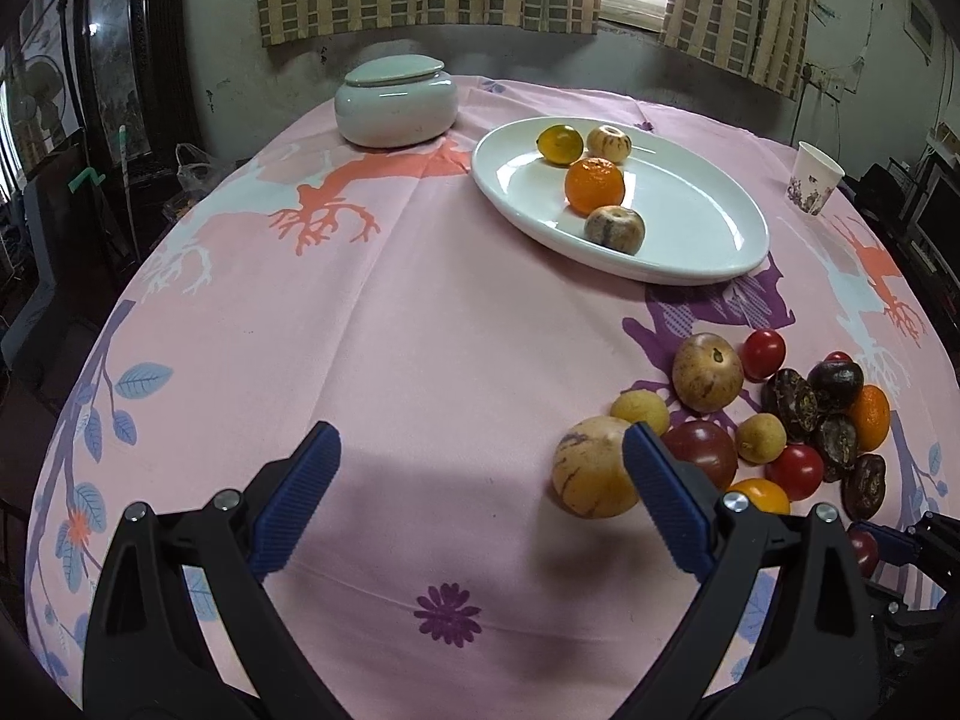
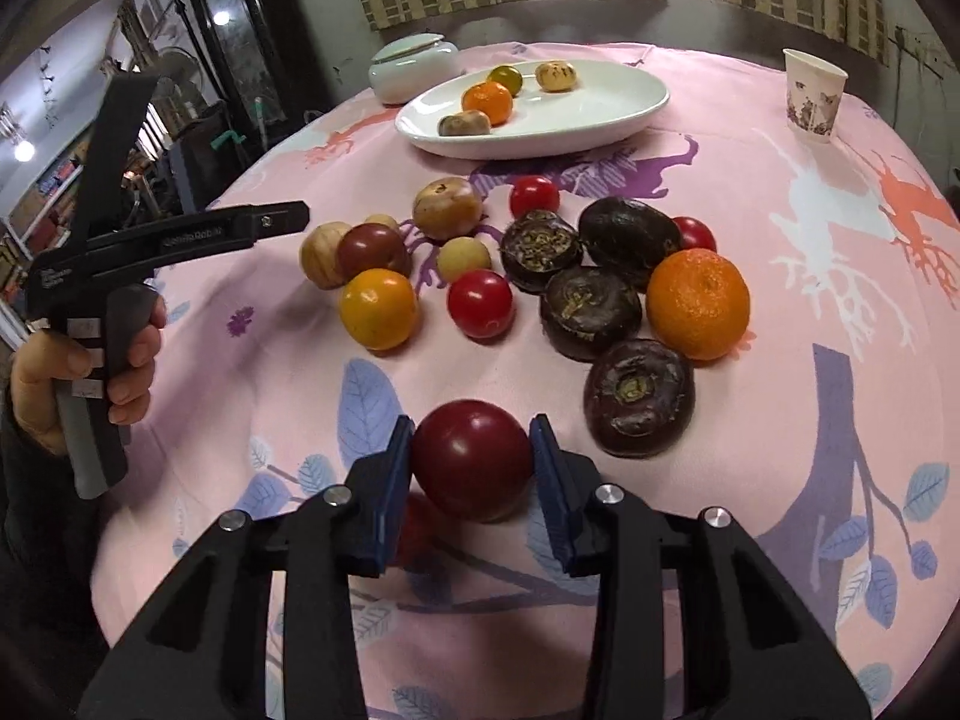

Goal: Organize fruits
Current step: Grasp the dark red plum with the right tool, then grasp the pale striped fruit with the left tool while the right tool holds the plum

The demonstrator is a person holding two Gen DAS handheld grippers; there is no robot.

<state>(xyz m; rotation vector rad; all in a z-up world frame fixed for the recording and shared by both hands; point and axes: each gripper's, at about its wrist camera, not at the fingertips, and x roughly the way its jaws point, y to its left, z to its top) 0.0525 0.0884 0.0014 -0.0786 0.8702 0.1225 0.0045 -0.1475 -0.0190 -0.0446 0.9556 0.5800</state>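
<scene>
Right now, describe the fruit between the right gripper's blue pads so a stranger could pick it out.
On the pink printed tablecloth, look nearer than the white oval plate, at the front edge of the loose fruit pile. Between the right gripper pads sits a round, smooth, dark red tomato. It is larger and darker than the bright red cherry tomatoes behind.

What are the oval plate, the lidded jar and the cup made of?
Oval plate: looks like glazed white ceramic, with glossy highlights. Lidded jar: likely glazed pale ceramic, with a soft sheen. Cup: probably paper, matte with a printed pattern.
</scene>
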